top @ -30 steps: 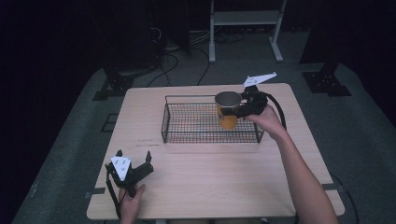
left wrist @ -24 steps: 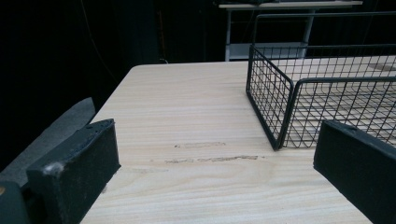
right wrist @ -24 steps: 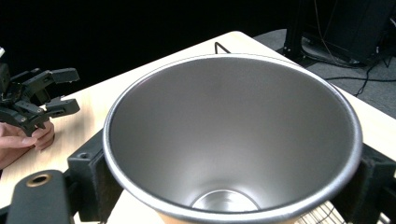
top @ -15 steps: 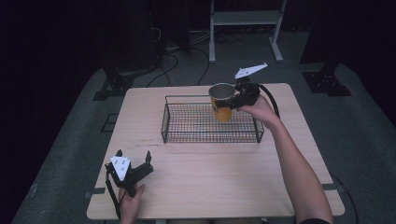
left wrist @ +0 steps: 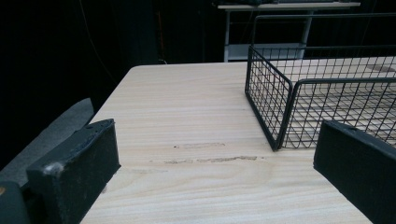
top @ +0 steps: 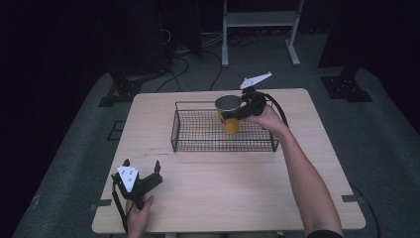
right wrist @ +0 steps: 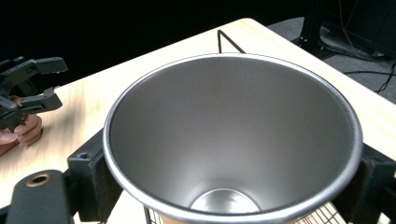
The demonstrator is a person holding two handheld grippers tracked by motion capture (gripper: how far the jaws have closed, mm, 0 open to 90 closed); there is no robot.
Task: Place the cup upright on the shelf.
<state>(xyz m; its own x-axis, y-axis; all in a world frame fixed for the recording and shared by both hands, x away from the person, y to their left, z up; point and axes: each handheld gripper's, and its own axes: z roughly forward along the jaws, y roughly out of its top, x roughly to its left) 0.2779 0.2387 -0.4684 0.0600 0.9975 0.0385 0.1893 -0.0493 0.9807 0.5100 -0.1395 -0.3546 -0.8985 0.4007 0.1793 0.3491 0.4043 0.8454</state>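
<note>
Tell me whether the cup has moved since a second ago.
Yes. The cup, held in the right gripper, has shifted leftward and a little higher against the wire basket, away from its right end.

My left gripper [top: 141,174] is black, topped by a grey three-cornered plate dotted with small dark marks; a black cable trails from it. Its jaws are thick black blocks with worn, matte pads [left wrist: 79,161]. My right gripper [top: 236,114] carries the same pale plate and a looping black cable; a brass-coloured ring sits on its body. My forearms are bare.
</note>
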